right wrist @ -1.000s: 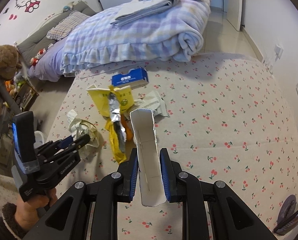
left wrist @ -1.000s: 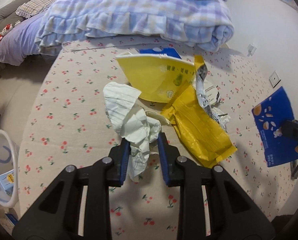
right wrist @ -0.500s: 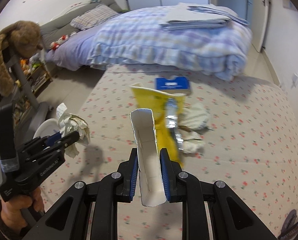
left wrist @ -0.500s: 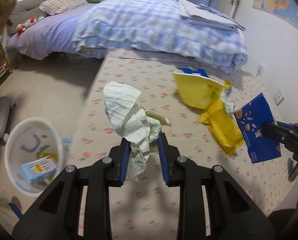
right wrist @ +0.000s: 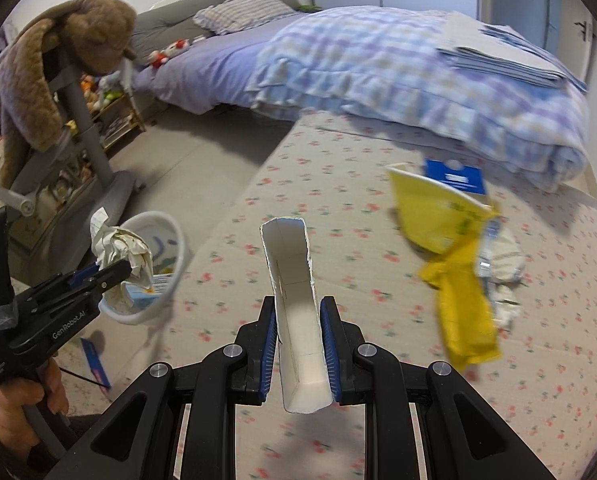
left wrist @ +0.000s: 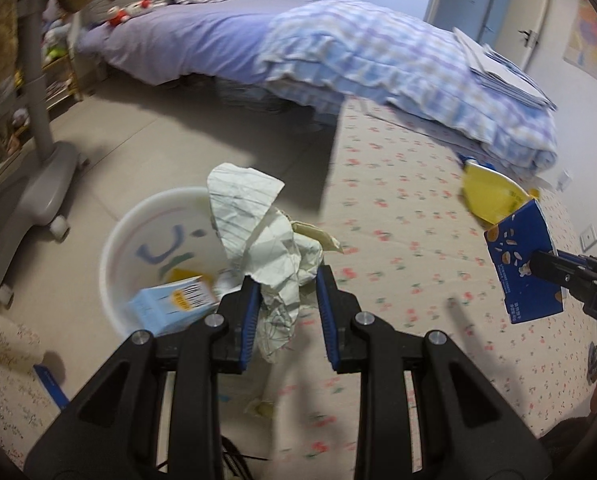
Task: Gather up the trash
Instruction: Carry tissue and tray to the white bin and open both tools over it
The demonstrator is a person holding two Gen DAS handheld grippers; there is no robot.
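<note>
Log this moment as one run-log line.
left claw: shut on crumpled paper, near white bin | right claw: shut on open carton over mat | yellow wrapper: on mat

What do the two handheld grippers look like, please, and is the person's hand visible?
Both the left gripper and the right gripper are matte black, with blue finger pads and silver bolts. White "GenRobot.AI" lettering marks the left one. The bare hand grips its handle.

Plaid quilt (right wrist: 418,80) heaped on lilac bed (left wrist: 202,44); brown plush toy (right wrist: 58,68) draped over grey stand (left wrist: 38,120).
</note>
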